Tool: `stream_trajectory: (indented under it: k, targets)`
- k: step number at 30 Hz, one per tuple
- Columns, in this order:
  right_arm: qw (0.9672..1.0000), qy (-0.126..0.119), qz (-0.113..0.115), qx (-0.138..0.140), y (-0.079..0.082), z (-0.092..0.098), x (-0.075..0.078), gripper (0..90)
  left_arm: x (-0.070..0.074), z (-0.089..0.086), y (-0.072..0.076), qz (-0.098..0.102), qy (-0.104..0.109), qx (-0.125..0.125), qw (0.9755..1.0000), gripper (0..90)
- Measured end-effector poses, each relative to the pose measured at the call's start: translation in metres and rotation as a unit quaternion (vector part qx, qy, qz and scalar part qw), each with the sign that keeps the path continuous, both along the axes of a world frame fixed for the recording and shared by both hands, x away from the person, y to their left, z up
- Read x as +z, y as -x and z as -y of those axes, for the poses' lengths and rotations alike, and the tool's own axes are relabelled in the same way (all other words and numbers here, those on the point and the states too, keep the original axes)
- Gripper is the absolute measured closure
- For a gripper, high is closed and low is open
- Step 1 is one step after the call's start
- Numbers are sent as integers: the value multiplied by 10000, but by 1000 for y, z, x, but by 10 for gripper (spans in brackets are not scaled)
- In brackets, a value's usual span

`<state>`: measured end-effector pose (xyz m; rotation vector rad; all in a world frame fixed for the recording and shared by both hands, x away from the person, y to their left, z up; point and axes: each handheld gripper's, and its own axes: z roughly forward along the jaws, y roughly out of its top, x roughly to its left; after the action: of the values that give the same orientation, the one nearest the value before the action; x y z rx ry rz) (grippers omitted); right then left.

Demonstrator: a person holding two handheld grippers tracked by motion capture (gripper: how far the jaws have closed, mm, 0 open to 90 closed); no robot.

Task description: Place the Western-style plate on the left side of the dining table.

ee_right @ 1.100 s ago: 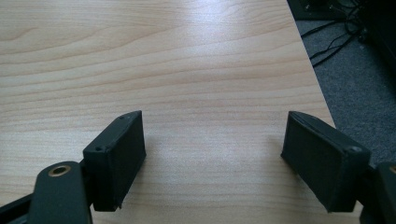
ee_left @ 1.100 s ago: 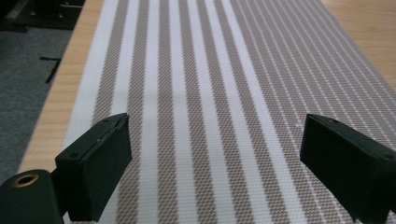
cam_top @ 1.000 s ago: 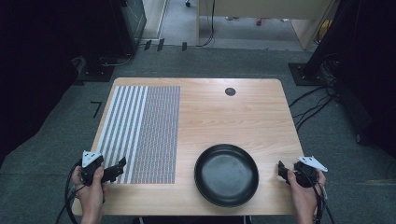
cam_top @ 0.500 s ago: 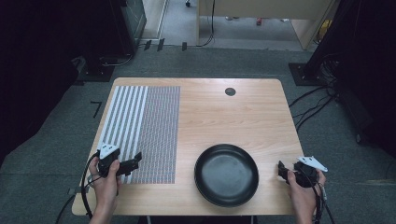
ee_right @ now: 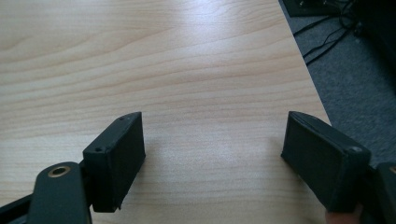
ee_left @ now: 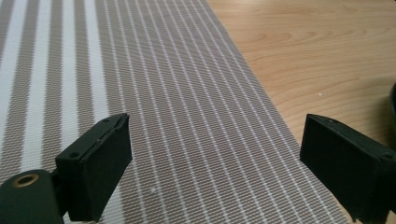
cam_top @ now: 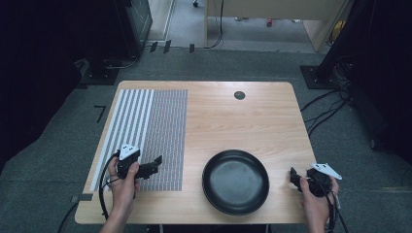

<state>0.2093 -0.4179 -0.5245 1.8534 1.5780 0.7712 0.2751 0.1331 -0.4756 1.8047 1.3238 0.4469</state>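
A black round pan [cam_top: 235, 181] lies on the wooden table [cam_top: 233, 121] near its front edge. A grey and white striped placemat [cam_top: 145, 136] covers the table's left part. My left gripper [cam_top: 156, 165] hovers over the mat's front right area, open, jaws pointing right toward the pan, nothing between them. The left gripper view has the mat [ee_left: 177, 112] under the wide-apart jaws and the pan's rim [ee_left: 393, 100] at the right edge. My right gripper [cam_top: 293, 177] rests at the table's front right corner, open and empty, over bare wood [ee_right: 187, 70].
A small dark round grommet [cam_top: 239, 95] sits in the table near its far edge. Cables [cam_top: 320, 111] run on the floor to the right of the table. Dark equipment [cam_top: 126, 29] stands behind the table's left.
My left gripper has moved rightward and forward, from the table's front left edge onto the striped mat. The right gripper has stayed in place.
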Motion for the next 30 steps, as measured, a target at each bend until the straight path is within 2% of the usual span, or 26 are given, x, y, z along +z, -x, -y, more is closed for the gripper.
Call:
stream_trajectory:
  k: [3,9,12,18,21,24,28,30]
  targets:
    - [9994,-308,144,-13,4,-1,5,198,1,8,0,3,4,-111,9999,89]
    - [9977,-454,435,252,11,-12,24,187,3,24,0,-27,75,-336,9994,89]
    - [9958,-637,550,369,16,-17,32,185,4,31,2,-40,136,-429,9990,89]
    - [9935,-822,660,428,22,-26,42,194,7,47,7,-27,191,-653,9977,89]
    - [9937,-844,634,382,23,-34,45,219,8,52,9,-53,230,-756,9969,89]
    - [9932,-833,675,454,23,-41,48,258,8,58,11,-93,275,-875,9957,89]
    - [9938,-672,636,615,25,-51,50,380,8,67,14,-133,268,-1026,9943,89]
    - [9922,-799,656,691,25,-53,51,431,7,71,16,-158,253,-1084,9937,89]
